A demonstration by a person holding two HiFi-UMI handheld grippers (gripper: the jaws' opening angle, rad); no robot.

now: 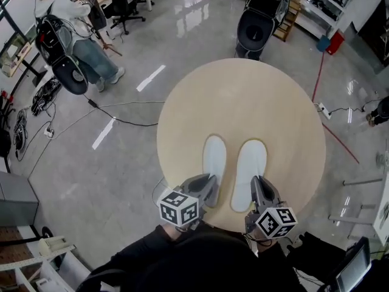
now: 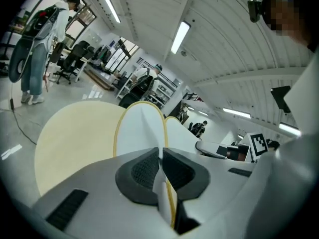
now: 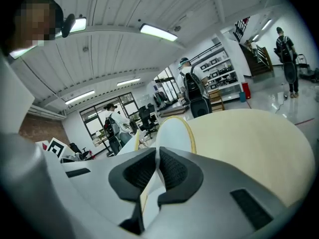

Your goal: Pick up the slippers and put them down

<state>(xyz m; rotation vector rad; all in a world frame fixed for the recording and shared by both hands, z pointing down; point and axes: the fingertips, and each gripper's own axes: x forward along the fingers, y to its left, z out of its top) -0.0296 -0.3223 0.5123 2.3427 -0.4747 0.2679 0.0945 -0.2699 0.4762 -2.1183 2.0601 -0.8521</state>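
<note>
we are working at a round pale table (image 1: 243, 96) on a glossy grey floor (image 1: 152, 47), where a person (image 1: 73, 23) is standing beside an office chair (image 1: 121, 2). our left gripper (image 1: 209, 181) is clamping the heel of the left slipper (image 1: 214, 157), and our right gripper (image 1: 258, 184) is pinching the right slipper (image 1: 251, 163), jaws nearly together. both white slippers are pointing away, side by side over the table's near edge. black-and-white square markers (image 1: 178, 208) are showing on the cubes.

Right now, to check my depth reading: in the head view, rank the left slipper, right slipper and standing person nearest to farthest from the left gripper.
1. left slipper, clamped in the left gripper.
2. right slipper, just to its right.
3. standing person, far off at upper left.
</note>
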